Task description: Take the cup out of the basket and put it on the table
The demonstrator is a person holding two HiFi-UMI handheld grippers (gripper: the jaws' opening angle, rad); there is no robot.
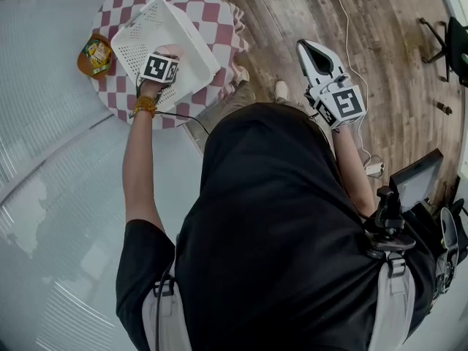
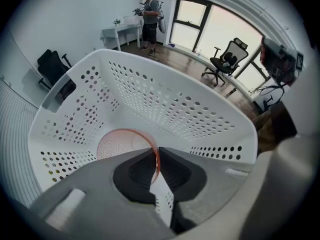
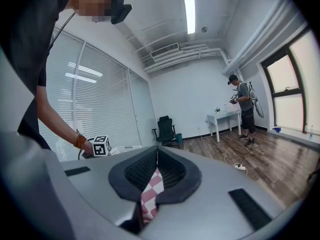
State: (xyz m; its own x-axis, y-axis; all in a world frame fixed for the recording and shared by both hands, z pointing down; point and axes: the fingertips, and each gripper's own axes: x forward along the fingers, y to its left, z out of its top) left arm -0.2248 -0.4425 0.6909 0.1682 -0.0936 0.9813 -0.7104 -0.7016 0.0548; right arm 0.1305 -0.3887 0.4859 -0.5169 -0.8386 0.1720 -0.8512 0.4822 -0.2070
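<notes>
A white perforated basket lies tilted on the round table with the red-and-white checked cloth. My left gripper reaches inside the basket. Its jaws are shut on the rim of a clear cup with an orange-red rim, which rests against the basket's bottom. In the head view only the left gripper's marker cube shows; its jaws and the cup are hidden by the basket. My right gripper hangs in the air to the right of the table, over the wooden floor. It is shut, with nothing in it.
An orange packet lies at the table's left edge. A white cable runs across the wooden floor. Farther off, another person stands by a white desk, and an office chair is near the window.
</notes>
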